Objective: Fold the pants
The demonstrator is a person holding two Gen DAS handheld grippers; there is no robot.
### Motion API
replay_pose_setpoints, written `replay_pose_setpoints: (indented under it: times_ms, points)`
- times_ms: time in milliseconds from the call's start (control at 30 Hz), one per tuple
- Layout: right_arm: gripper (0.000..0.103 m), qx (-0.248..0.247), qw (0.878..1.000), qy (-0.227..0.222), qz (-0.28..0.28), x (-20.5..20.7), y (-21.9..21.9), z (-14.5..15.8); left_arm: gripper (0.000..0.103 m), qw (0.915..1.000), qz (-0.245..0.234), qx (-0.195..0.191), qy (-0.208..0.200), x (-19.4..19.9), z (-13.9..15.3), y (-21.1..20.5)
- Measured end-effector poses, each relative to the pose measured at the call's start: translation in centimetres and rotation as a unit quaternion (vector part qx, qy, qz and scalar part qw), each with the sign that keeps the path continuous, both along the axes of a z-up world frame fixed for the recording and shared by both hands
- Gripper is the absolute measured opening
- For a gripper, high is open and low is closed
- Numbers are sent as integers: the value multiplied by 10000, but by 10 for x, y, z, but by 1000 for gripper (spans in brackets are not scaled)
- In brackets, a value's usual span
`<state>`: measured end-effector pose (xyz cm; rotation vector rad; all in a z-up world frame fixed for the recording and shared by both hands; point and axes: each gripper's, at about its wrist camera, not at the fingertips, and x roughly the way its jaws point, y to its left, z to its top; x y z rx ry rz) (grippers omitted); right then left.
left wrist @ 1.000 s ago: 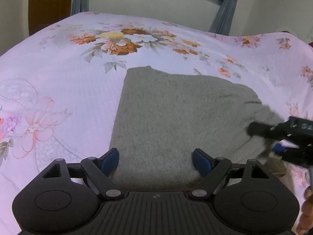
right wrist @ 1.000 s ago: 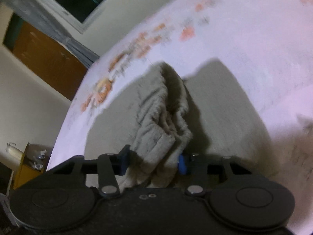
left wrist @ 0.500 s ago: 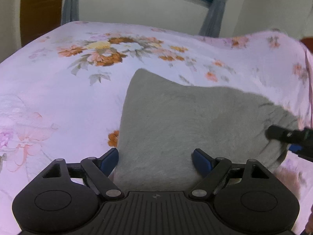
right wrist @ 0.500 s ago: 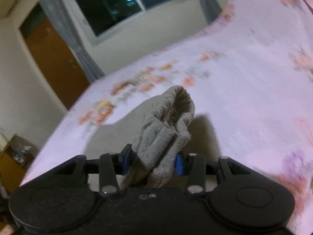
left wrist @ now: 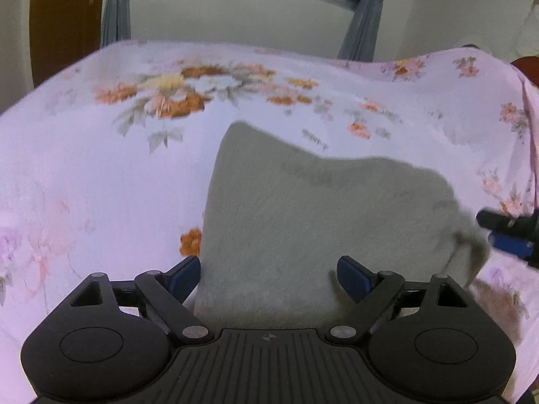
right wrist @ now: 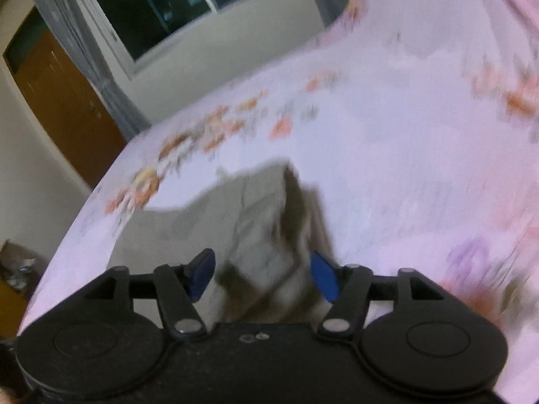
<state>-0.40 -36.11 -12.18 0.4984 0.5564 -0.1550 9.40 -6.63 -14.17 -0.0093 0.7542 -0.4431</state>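
— On the left side, what are your tongs doing?

— My left gripper is wide open and holds nothing. The gray pants lie flat between its blue tips, on the pink flower bed sheet. I think I keep it low by the near edge so I can press or pinch that side next.

— And the pants, where are they?

— Right in the middle of the bed, folded into a thick gray block. One side is bunched up on the right.

— What about your right tongs?

— My right gripper is open too. The bunched cloth sits between its tips, but the tips do not squeeze it. I think I let go there so the fold can drop flat.

— Any words to read?

— No. I see no name or label on the pants or the tongs. Only a dark window and a brown door far back.
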Motion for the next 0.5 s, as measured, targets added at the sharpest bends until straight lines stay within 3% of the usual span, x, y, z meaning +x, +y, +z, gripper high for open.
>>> replay_pose_setpoints:
  times_ms: [100, 167, 233, 333, 400, 500]
  points:
    - [61, -397, 9987, -192, 271, 10, 13, 16, 88, 9998, -114, -98, -122, 1, 12, -5]
    - [50, -684, 9964, -89, 484, 18, 25, 16, 88, 9997, -189, -85, -101, 2, 13, -10]
    - [45, -864, 9940, 163, 654, 25, 33, 3, 88, 9997, -241, 76, -7, 4, 4, -15]
    - [40, -997, 9900, 648, 756, 25, 34, -24, 88, 9966, -446, 690, -62, 0, -19, -24]
    - [34, -1096, 9883, 754, 743, 19, 32, -34, 88, 9958, -552, 716, -150, -5, -20, -23]
    - [33, -1047, 9886, 770, 759, 23, 31, -29, 88, 9969, -464, 624, -113, -2, -10, -21]
